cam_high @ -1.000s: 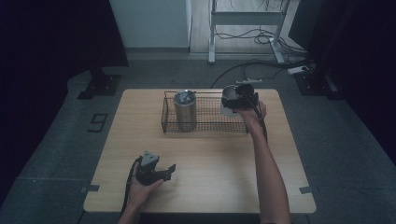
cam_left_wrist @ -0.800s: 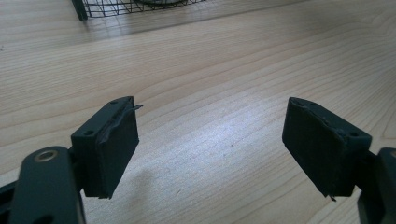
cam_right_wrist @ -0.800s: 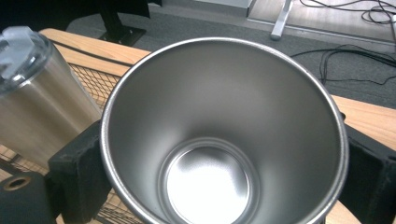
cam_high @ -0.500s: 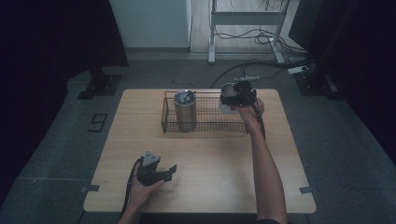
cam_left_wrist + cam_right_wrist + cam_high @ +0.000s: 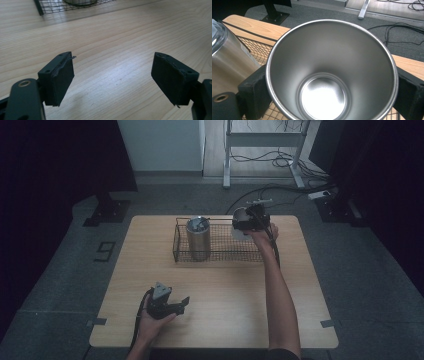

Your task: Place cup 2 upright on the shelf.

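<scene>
- Gripping a bare steel cup (image 5: 332, 70) from outside, the right gripper (image 5: 248, 221) has its 2 black jaws set wide, 1 pressed to each side of the cup's wall just below the rim.
- In the right gripper view the cup's mouth faces the camera, and its inside is empty down to the round bottom.
- From the high view, the cup hangs in the air over the right end of the wire basket (image 5: 220, 259), at the far side of the table (image 5: 225, 305). Whether it touches the basket's rim I cannot tell.
- A 2nd steel tumbler (image 5: 198, 237) with a clear lid stands upright inside the basket, toward its left end and well apart from the held cup.
- The person's right arm stretches up the right half of the table, with the right hand (image 5: 263, 231) behind the gripper.
- The left gripper (image 5: 112, 77) sits low over the near left part of the table, held in the left hand (image 5: 150, 325).
- Its jaws stand wide apart with bare wood between them and hold nothing.
- It points toward the basket, whose near edge shows at the top of the left gripper view.
</scene>
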{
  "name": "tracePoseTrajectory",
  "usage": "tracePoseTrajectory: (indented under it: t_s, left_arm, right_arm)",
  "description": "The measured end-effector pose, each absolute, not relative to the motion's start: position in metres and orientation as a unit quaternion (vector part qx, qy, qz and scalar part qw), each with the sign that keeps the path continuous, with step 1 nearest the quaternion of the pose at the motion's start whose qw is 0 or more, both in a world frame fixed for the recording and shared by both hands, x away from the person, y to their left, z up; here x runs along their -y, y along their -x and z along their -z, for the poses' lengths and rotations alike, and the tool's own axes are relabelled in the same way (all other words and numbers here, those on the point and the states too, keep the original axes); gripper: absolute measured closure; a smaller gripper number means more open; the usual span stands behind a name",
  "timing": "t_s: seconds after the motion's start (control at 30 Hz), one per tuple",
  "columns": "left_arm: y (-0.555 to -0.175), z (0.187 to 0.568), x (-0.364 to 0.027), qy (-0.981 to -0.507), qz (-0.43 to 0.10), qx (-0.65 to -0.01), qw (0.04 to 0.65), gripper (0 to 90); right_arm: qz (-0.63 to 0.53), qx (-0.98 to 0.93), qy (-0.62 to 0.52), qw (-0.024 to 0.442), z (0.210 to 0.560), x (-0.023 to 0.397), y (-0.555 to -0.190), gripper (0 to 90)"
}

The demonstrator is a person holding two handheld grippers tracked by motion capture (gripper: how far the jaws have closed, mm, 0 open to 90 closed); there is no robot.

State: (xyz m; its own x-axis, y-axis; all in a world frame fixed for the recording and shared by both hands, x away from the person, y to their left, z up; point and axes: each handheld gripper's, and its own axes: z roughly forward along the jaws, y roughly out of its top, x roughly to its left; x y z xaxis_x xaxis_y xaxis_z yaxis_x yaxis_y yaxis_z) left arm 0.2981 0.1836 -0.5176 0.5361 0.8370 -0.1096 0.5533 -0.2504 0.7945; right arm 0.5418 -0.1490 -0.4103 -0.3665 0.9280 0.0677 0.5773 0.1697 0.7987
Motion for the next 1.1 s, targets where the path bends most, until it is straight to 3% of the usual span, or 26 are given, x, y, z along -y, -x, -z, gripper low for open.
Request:
tracePoseTrajectory:
  t_s: [1.1]
  left_arm:
    - [-0.299, 0.522, -0.181, -0.779, -0.157, -0.446, 0.411, 18.5]
  right_arm:
    - [-0.35, -0.746, -0.53, 0.198, 0.457, 0.146, -0.557, 7.0]
